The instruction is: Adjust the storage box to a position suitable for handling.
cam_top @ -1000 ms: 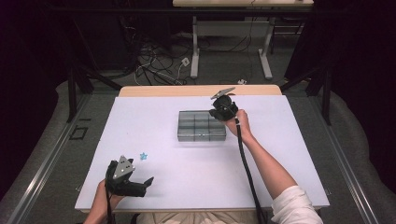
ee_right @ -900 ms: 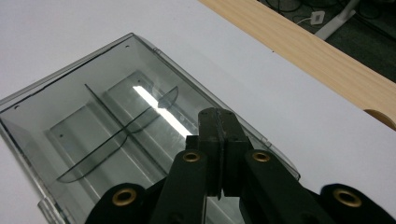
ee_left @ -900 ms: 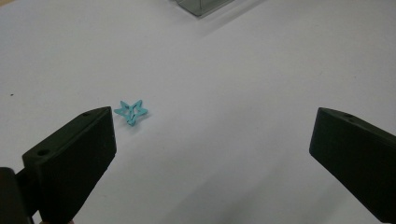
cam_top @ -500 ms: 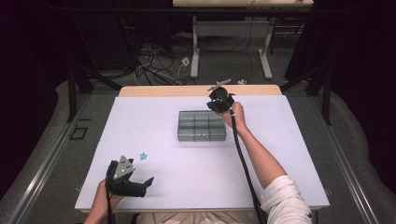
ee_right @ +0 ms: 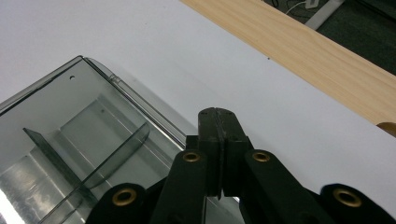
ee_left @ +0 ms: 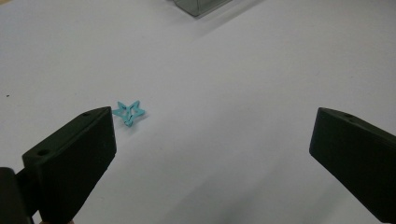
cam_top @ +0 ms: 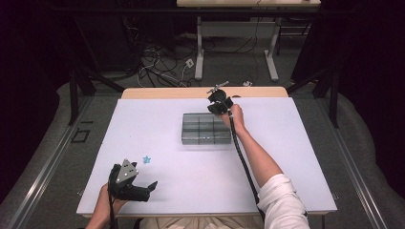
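The right gripper (cam_top: 216, 101) is held over the far right corner of the clear grey plastic compartment box (cam_top: 206, 129), its black jaws pressed fully together with nothing between them; the box stands near the middle of the white-topped desk (cam_top: 296, 157). The left gripper (cam_top: 143, 190) is rested at the near left of the desk, its jaws spread wide and empty; the small turquoise star-shaped piece (ee_left: 129, 112) is seen lying flat on the desk just beyond one jaw's tip, untouched, well apart from the box.

right gripper (ee_right: 218, 140) hides part of the clear box (ee_right: 70, 154).
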Tool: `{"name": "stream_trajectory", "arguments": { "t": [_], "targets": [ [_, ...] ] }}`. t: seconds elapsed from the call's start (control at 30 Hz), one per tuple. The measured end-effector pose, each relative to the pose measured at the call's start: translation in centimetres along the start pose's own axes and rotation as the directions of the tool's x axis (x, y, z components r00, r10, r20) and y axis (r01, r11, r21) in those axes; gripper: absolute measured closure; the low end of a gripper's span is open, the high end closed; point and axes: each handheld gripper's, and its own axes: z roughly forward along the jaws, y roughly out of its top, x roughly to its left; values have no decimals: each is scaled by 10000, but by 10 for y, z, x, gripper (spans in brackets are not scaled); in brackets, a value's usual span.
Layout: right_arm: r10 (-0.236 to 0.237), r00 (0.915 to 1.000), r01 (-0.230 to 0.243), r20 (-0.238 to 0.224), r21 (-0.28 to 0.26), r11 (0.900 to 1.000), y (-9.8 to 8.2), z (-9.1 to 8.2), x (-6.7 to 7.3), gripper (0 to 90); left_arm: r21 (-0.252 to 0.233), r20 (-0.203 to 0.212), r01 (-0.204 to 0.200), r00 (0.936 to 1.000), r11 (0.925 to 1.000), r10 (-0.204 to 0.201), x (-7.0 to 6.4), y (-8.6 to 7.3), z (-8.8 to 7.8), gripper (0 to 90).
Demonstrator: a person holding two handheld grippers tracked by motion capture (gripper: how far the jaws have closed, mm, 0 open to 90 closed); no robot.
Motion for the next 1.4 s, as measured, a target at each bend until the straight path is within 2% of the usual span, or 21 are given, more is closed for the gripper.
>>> {"name": "stream_trajectory", "arguments": {
  "t": [0.13,0.17,0.2,0.23,0.27,0.33,0.37,0.4,0.53,0.73,0.83,0.87,0.9,0.93,0.97,1.0,1.13,1.2,1.27,1.3,1.4],
  "targets": [
    [-58,10000,57,-24,-71,10000,0,5,1,900,-10,-34,2,10000,10000,-2,0,0,0,3],
    [124,9999,-124,1,-37,9999,1,6,2,900,-6,-25,7,10000,10000,-7,0,0,0,3],
    [-1,10000,1,-3,36,10000,1,6,1,900,4,-45,3,10000,10000,-3,0,0,0,3],
    [61,10000,-62,-73,-153,9999,1,9,2,900,-9,-29,5,10000,10000,-5,0,0,0,3],
    [-61,10000,60,17,386,9992,3,7,2,900,4,-39,0,10000,10000,0,0,0,0,3],
    [-139,9999,137,45,356,9993,3,10,2,900,-5,-25,1,10000,10000,-1,0,0,0,3],
    [-71,10000,71,15,136,9999,3,12,3,900,-2,-46,2,10000,10000,-2,0,0,0,3],
    [-76,10000,75,30,343,9994,4,11,3,900,-11,-53,-3,10000,10000,3,0,0,0,3],
    [-120,9999,117,65,434,9990,5,15,4,900,-4,-28,25,10000,10000,-25,0,0,0,3],
    [148,9996,-162,250,548,9984,7,23,6,900,-53,-49,14,10000,10000,-14,0,0,0,3],
    [96,9996,-108,279,432,9990,7,25,8,900,-19,-52,-34,10000,10000,34,0,0,0,3],
    [-53,9995,32,308,667,9978,8,24,8,900,-50,-28,5,10000,10000,-6,0,-1,0,3],
    [117,9996,-117,255,-9,9999,6,28,9,900,-54,-31,6,10000,10000,-7,0,-1,0,3],
    [106,9996,-110,253,145,9998,7,27,9,900,-57,-34,5,10000,10000,-5,0,-1,0,3],
    [111,9996,-126,257,573,9983,8,24,9,900,-55,-35,5,10000,10000,-5,0,-1,0,3],
    [226,9993,-240,298,442,9987,7,25,9,900,-54,-32,-3,10000,10000,3,0,-1,0,3],
    [75,9996,-87,276,446,9990,7,25,9,900,-28,-48,-8,10000,10000,8,0,0,0,3],
    [40,9995,-62,300,739,9972,8,23,9,900,-46,-50,10,10000,10000,-10,0,0,0,3],
    [145,9996,-150,246,199,9997,6,27,9,900,-45,-43,10,10000,10000,-10,0,0,0,3],
    [294,9991,-311,321,550,9980,7,25,10,900,-48,-36,13,10000,10000,-14,0,0,0,3],
    [221,9991,-243,374,597,9979,6,27,10,900,12,-14,-5,10000,10000,5,0,0,0,3]
  ]
}}
